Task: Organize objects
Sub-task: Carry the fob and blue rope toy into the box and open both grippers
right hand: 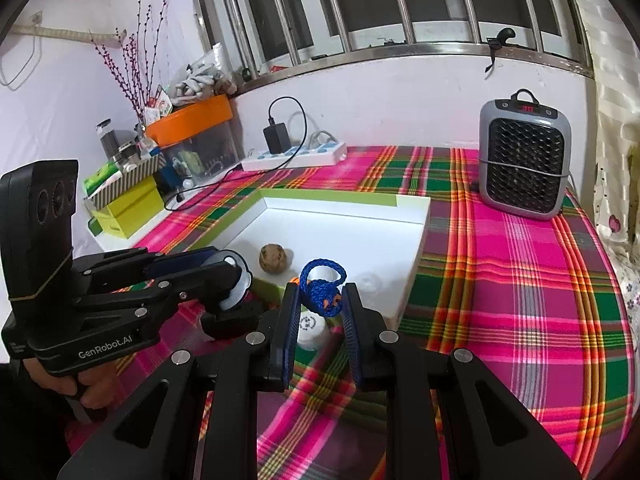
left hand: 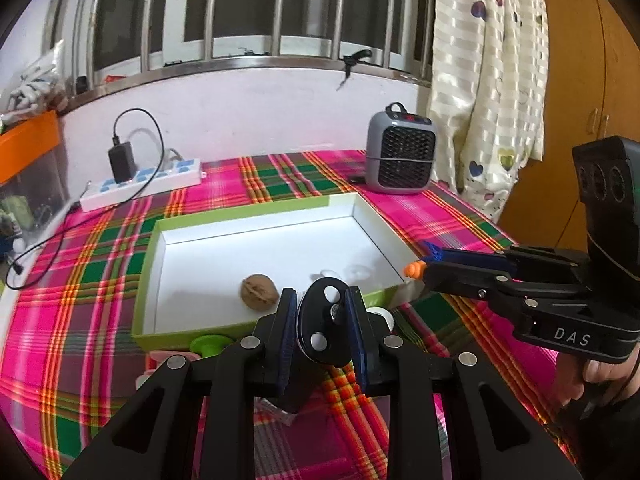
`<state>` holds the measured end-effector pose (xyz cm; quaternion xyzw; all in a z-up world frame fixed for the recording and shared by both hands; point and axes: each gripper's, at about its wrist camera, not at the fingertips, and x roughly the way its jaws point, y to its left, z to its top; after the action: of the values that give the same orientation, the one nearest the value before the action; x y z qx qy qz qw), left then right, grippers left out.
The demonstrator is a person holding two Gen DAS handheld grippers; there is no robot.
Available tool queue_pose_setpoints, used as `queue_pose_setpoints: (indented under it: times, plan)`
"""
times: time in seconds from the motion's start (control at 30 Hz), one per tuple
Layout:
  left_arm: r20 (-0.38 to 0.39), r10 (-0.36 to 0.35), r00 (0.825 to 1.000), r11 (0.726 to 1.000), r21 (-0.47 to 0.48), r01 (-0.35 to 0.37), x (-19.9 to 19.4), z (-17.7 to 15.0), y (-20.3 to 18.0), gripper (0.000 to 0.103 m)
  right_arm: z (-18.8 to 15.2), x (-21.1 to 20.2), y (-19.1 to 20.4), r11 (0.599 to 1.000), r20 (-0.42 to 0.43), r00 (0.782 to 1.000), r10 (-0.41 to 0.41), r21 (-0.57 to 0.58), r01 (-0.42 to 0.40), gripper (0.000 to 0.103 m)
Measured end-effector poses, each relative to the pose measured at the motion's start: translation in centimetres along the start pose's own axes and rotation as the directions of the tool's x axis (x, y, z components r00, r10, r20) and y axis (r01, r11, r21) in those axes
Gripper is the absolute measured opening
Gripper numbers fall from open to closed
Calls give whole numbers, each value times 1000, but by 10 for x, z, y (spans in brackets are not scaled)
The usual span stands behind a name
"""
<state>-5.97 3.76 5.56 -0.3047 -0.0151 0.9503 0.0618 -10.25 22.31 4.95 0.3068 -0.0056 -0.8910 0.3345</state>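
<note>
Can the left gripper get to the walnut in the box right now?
Probably not to grasp it: the left gripper is shut on a black holed piece. The walnut lies unobstructed just ahead in the open box.

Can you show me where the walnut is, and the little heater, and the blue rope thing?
walnut (left hand: 259, 292): left wrist view, middle of its shell.
heater (right hand: 525, 160): right wrist view, centre of its black grille.
blue rope (right hand: 322, 296): right wrist view, on the knotted bundle between the right hand-held gripper's pads.

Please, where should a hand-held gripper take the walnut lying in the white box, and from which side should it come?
Grip the walnut across its round middle, coming from above. It lies loose on the box floor, and the low green wall close in front would likely block a sideways approach.
</note>
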Motion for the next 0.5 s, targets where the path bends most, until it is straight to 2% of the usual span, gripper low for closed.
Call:
queue_pose_setpoints:
  times: [0.5]
  plan:
    - [38,72,997,997,-22,-71,-5,5,14,23,15,6,10,1000,-1,1000,-4,-2,4,22]
